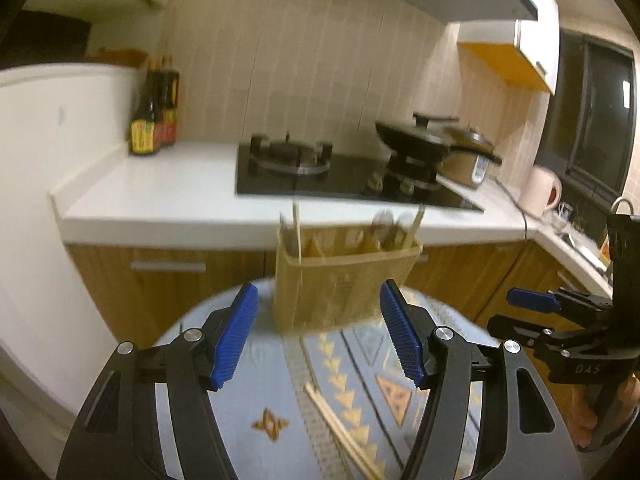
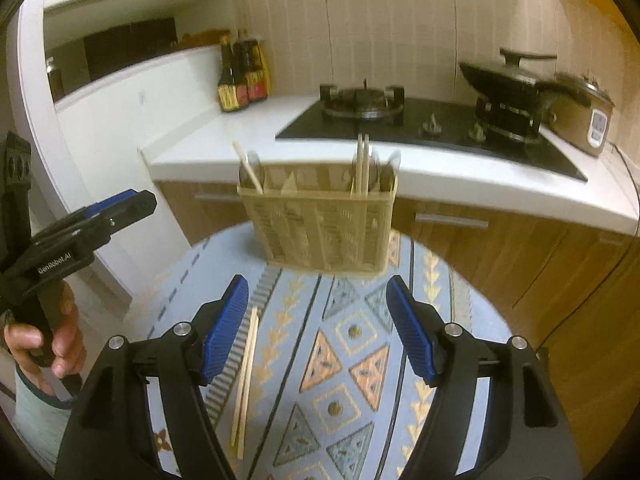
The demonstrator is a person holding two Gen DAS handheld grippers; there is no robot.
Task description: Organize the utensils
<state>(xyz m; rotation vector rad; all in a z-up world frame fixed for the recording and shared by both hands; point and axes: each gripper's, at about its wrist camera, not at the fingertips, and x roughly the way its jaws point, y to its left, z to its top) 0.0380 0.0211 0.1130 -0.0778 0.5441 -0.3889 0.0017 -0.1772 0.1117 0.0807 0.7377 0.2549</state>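
Both claws [image 1: 318, 330] [image 2: 318, 326] agape, empty.

Holder [image 2: 320, 222] at table's [image 2: 424, 280] far edge, utensils inside; chopsticks [image 2: 246, 380] nearer, left; counter [image 2: 224, 136] behind.

Each claw [image 1: 318, 334] is a black frame with round silver screws at its joints and ribbed blue pads [image 2: 224, 330] on its fingers. The left claw [image 2: 124, 204] bears white "GenRobot.AI" lettering, the right claw [image 1: 532, 300] "DAS". A pale grey-green sleeve [image 2: 34, 412] with a darker cuff covers the wrist.
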